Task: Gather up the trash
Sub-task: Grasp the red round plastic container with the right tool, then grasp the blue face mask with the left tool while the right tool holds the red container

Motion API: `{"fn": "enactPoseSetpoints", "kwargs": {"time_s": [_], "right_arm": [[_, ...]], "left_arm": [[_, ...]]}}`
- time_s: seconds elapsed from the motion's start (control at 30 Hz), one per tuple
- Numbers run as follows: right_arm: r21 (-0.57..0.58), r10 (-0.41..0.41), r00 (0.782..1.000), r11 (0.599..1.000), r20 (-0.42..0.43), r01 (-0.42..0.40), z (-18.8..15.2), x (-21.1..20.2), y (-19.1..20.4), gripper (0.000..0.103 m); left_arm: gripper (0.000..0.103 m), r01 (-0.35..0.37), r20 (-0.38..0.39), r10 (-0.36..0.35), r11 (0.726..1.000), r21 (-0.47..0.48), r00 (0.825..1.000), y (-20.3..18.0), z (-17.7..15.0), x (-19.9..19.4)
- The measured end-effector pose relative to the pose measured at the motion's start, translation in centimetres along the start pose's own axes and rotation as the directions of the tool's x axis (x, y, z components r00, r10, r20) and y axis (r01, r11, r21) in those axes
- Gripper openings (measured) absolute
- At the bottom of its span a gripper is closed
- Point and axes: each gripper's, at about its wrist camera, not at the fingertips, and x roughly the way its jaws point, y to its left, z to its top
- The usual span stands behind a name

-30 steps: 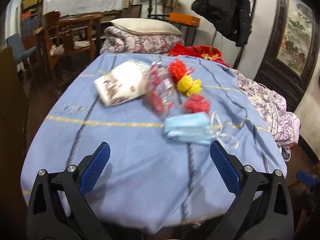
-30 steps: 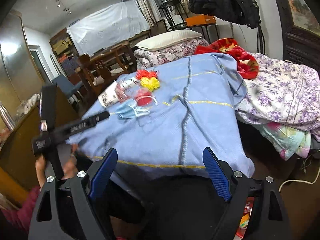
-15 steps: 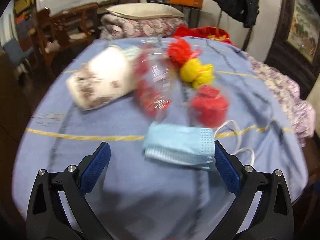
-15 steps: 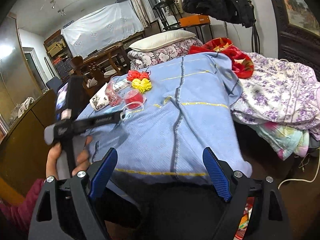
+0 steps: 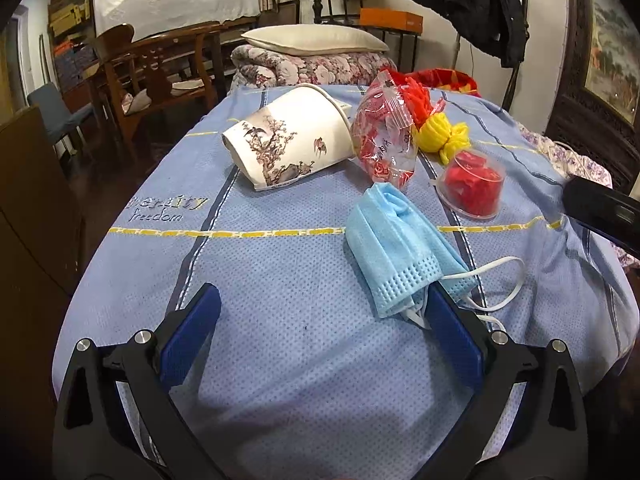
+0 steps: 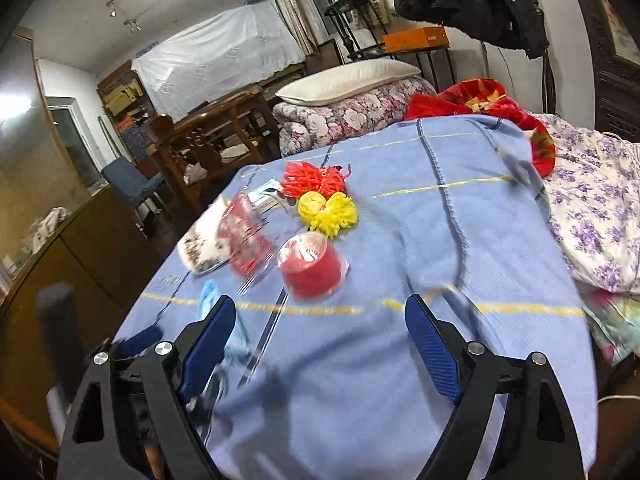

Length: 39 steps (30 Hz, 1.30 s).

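Trash lies on a table under a blue cloth (image 5: 280, 272). A crumpled blue face mask (image 5: 396, 248) is nearest, its near end against the right finger of my open left gripper (image 5: 320, 320), not between the jaws. Behind it lie a tipped paper cup (image 5: 288, 148), a red wrapper bag (image 5: 384, 140), a yellow foam net (image 5: 444, 136), a red foam net (image 5: 416, 96) and a clear cup with red contents (image 5: 472, 184). My right gripper (image 6: 320, 312) is open and empty, just short of that clear cup (image 6: 312, 268). The left gripper (image 6: 136, 340) shows at its lower left.
A folded floral quilt with a pillow (image 5: 316, 40) sits beyond the table. Wooden chairs (image 5: 160, 64) stand at the back left, a brown cabinet (image 5: 28, 208) at the left. Floral bedding (image 6: 600, 200) lies right of the table. A black coat (image 5: 472, 0) hangs behind.
My left gripper has moved forward and down to the mask. My right gripper has swept in over the table toward the clear red cup. Both stay open.
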Motion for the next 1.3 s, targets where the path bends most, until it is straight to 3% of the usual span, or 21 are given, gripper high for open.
{"fn": "enactPoseSetpoints", "kwargs": {"time_s": [0.3, 0.33, 0.43, 0.5, 0.6, 0.73, 0.83, 1.3], "right_arm": [[-0.078, -0.083, 0.994, 0.994, -0.067, 0.077, 2.1, 5.7, 2.3, 0.084], [-0.072, -0.082, 0.993, 0.995, -0.084, 0.076, 2.3, 6.2, 2.3, 0.079], [-0.069, -0.064, 0.992, 0.996, -0.109, 0.056, 2.6, 7.2, 2.0, 0.05], [-0.053, -0.051, 0.997, 0.997, -0.059, 0.048, 2.3, 5.9, 1.7, 0.05], [-0.083, -0.114, 0.993, 0.99, 0.044, 0.117, 0.1, 2.2, 1.1, 0.05], [-0.05, -0.175, 0.982, 0.983, 0.066, 0.178, -3.0, -0.5, -1.3, 0.05], [0.0, -0.12, 0.989, 0.993, 0.085, 0.121, -4.0, -1.5, -2.6, 0.05], [0.019, -0.073, 0.994, 0.997, 0.08, 0.071, -3.9, -0.8, -2.9, 0.052]], "left_arm": [[0.097, 0.008, 0.002, -0.008, 1.0, 0.005, 1.0, 0.2, 0.2, -0.1], [0.097, 0.012, 0.002, -0.012, 1.0, 0.007, 1.0, 0.2, 0.3, -0.1], [0.097, 0.022, 0.0, -0.022, 1.0, 0.004, 1.0, 0.3, 0.4, -0.2], [0.097, 0.041, -0.002, -0.041, 0.999, -0.012, 0.999, 0.6, 0.6, -0.3], [0.097, 0.104, 0.005, -0.104, 0.993, -0.053, 0.995, 1.3, 0.7, -0.7], [0.097, 0.205, 0.041, -0.202, 0.974, -0.1, 0.978, 1.9, 1.1, -1.5], [0.097, 0.208, 0.066, -0.203, 0.974, -0.084, 0.977, 1.1, 1.7, -1.8], [0.097, 0.157, 0.007, -0.157, 0.983, -0.093, 0.988, 0.0, 2.9, 1.0]]}}
